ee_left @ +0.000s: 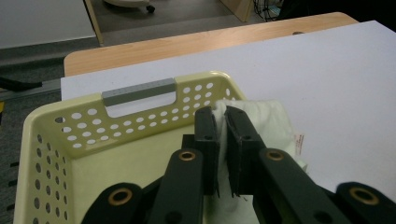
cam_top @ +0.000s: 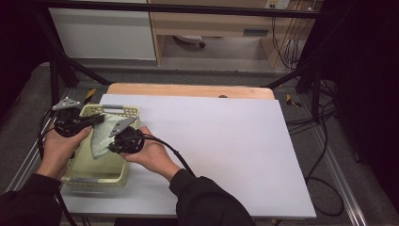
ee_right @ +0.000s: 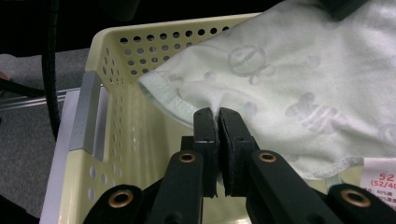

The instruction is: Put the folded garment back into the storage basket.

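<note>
white sheeting covers the tabletop (cam_top: 226, 150), with a strip of bare wood at its far edge and grey floor, dark frame legs and loose cables around it. seen from the high view, a pale yellow perforated basket (cam_top: 96, 176) sits at the tabletop's left near corner. a person's two hands come in from below, and the left gripper (cam_top: 96, 119) and right gripper (cam_top: 113, 148) meet over the basket, each pinching a pale green cloth (cam_top: 101, 136) that hangs between them above the basket's inside.

from the left gripper view, the two black jaws of the left gripper (ee_left: 221, 122) stand nearly together, clamped on a bunched edge of the cloth (ee_left: 266, 121), which spills over the basket's rim toward the white sheet. the basket's far wall with its grey handle bar (ee_left: 138, 91) lies just beyond.

from the right gripper view, the right gripper (ee_right: 215, 119) is likewise closed on a fold of the cloth (ee_right: 289, 84), near a stitched hem; faint printed figures and a small white label (ee_right: 380, 179) show on the fabric. the basket (ee_right: 116, 140) lies beneath and to the left.

the step in hand looks like lifting the cloth out to spread it. to do it well, keep both clamps firm, raise the hands together until the hanging edge clears the rim, then draw them apart evenly so the fabric neither snags on the basket wall nor drags it.
</note>
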Demonstrator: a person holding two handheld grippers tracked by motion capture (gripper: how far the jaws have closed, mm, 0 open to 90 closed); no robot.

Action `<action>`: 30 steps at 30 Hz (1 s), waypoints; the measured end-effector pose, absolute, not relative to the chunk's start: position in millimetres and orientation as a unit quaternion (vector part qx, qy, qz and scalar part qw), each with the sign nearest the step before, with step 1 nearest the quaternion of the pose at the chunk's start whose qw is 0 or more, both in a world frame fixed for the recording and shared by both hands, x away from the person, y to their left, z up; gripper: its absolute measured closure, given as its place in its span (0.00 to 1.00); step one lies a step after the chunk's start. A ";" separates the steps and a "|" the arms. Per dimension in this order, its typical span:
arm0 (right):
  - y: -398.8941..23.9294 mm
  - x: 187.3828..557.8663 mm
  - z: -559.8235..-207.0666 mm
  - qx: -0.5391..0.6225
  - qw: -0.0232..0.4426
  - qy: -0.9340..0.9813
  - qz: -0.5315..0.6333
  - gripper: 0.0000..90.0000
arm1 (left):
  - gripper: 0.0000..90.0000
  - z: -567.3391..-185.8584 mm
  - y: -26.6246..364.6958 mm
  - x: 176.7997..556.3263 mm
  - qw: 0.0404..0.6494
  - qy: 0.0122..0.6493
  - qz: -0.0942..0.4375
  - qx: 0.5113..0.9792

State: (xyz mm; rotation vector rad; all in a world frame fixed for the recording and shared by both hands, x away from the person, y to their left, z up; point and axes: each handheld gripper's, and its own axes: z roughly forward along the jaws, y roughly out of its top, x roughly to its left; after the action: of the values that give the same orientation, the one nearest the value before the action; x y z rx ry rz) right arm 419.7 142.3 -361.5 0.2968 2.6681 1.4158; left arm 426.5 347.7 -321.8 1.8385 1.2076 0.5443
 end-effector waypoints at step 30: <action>150.5 415.8 -368.3 0.089 0.042 0.884 0.458 0.96 | 0.93 -333.9 351.3 423.9 0.416 0.489 0.212 0.737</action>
State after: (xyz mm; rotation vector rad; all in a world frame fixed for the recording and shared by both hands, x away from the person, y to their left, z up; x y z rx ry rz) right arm 415.8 150.5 -368.3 0.2723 2.7041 1.4009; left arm 423.9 351.3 -333.9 1.8505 1.2289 0.5326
